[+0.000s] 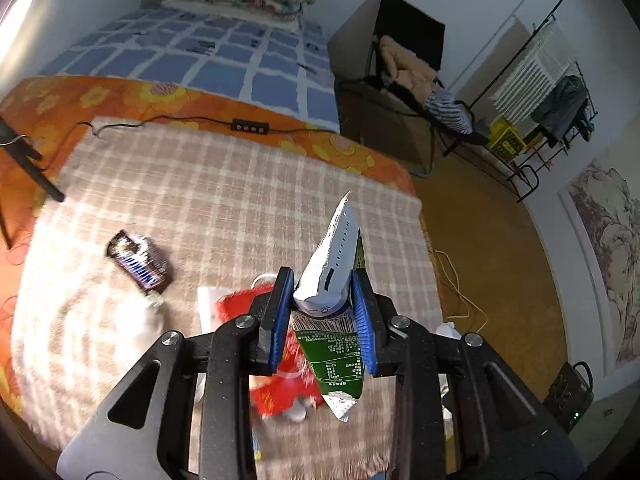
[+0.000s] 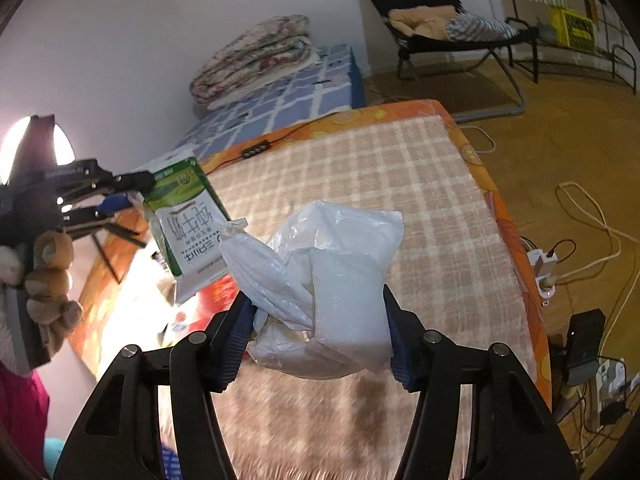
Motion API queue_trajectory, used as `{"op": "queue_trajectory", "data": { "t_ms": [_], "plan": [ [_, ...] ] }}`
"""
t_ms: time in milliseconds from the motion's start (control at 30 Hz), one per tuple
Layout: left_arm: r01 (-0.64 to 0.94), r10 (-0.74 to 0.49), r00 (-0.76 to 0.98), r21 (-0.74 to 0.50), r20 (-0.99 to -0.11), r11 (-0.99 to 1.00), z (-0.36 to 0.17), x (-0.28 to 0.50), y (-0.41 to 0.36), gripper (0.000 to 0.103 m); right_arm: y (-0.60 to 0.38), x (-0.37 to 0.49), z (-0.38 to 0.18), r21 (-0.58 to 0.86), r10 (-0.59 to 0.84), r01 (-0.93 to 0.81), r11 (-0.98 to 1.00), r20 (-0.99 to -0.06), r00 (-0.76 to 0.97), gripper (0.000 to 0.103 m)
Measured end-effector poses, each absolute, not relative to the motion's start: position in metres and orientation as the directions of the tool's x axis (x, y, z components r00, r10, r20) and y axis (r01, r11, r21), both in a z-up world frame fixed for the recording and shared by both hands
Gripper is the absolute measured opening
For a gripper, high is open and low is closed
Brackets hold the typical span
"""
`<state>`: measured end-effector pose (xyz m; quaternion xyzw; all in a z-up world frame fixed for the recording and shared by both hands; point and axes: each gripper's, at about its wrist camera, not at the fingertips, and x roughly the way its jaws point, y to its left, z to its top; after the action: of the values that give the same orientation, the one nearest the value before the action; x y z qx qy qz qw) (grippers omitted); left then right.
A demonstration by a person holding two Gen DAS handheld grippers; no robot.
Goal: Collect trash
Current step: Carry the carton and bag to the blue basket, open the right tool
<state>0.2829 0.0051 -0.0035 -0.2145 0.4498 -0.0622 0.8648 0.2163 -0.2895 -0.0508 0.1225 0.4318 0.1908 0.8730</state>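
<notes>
While one left gripper (image 1: 325,312) clamps one milk carton (image 1: 332,280), one right gripper (image 2: 318,332) clamps one plastic bag (image 2: 332,280) above one checked blanket (image 1: 224,200).

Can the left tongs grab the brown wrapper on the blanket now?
Probably not yet. The left tongs are already shut on a milk carton, so they are full, though nothing covers the brown wrapper.

Warm checks, orange florals and a green-and-white carton

A beige-and-white plaid blanket (image 1: 224,200) is covering an orange, yellow-flowered sheet (image 1: 160,96); upper left, a blue-and-white checked bed (image 1: 208,60); centre, a green-and-white carton (image 1: 336,320) is showing between blue pads, a red packet (image 1: 280,388) beneath.
</notes>
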Motion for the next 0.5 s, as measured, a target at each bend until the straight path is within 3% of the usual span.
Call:
{"op": "queue_trajectory", "data": {
  "t_ms": [500],
  "plan": [
    [-0.130,-0.244,0.648,-0.420,-0.721,0.898,0.022,0.124,0.080,0.029,-0.219,0.102,-0.026,0.312,0.541,-0.487,0.816,-0.708,0.454,0.058]
  ]
}}
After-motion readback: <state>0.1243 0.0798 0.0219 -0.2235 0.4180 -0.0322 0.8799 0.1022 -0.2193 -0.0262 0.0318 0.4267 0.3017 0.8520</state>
